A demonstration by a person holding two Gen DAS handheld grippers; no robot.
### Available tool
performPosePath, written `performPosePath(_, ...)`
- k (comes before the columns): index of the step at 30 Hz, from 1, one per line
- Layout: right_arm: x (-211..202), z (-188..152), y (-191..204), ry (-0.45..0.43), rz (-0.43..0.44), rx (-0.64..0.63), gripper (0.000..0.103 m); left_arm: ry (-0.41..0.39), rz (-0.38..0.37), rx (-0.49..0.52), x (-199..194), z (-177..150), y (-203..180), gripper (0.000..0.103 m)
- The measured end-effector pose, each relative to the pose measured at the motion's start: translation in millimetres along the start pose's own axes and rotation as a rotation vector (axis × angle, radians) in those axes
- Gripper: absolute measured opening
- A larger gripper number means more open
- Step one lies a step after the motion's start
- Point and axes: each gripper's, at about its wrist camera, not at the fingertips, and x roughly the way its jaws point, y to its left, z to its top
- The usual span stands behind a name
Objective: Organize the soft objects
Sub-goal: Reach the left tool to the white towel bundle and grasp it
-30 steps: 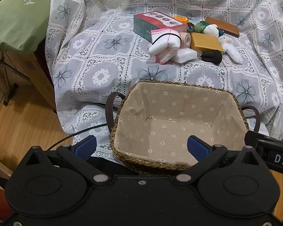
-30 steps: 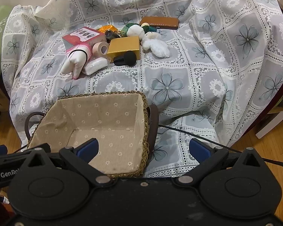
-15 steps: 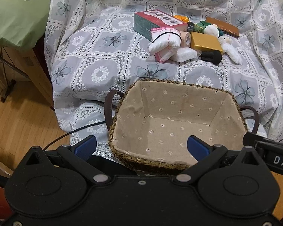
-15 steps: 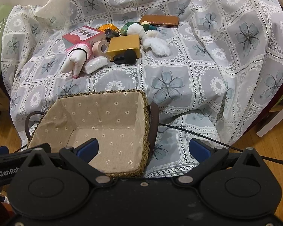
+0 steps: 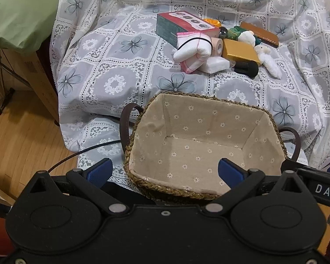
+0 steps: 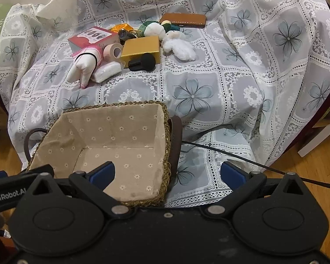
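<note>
A woven basket (image 5: 143,118) (image 6: 165,118) with a beige flowered lining stands empty at the front edge of a cloth-covered seat. Behind it lies a cluster: a rolled white towel (image 5: 192,51) (image 6: 85,66) with a pink edge and black band, a white tissue pack (image 5: 215,65) (image 6: 107,72), a white plush toy (image 5: 267,59) (image 6: 179,45) and a green and white plush (image 5: 244,35) (image 6: 153,28). My left gripper (image 5: 165,172) is open over the basket's near rim. Over the basket's right handle, my right gripper (image 6: 167,173) also stands open. Neither holds anything.
Hard items sit among the soft ones: a red and green box (image 5: 182,27), a gold box (image 5: 239,50), a tape roll (image 5: 216,45), a black brush (image 5: 246,68), a brown case (image 6: 183,19). A green cushion (image 5: 17,11) lies left. A black cable (image 6: 242,158) crosses the front; wooden floor lies below.
Both views have shifted slightly: the basket and the cluster sit a little lower in the frames. No object moved and both grippers stayed open.
</note>
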Motion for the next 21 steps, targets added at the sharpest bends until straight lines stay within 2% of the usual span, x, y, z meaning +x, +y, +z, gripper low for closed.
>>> performPosePath(4,2.7,1.6,-0.5,-0.007,-0.002,-0.003,0.103,-0.016,-0.019,-0.044,1.0,4.7,7.0,0.099)
performPosePath(9,8.1,6.5,0.6,-0.019,-0.005,-0.014,0.102,-0.027,-0.009,-0.066,7.5,13.8,11.7,0.099)
performPosePath(17,15.4,25.9,-0.2,-0.061,-0.020,-0.035,0.102,-0.021,0.013,-0.016,22.8,31.6,8.1,0.097)
performPosePath(21,22.5,40.9,-1.8,-0.073,-0.020,-0.036,0.097,-0.022,-0.002,-0.003,31.8,48.2,5.2,0.097)
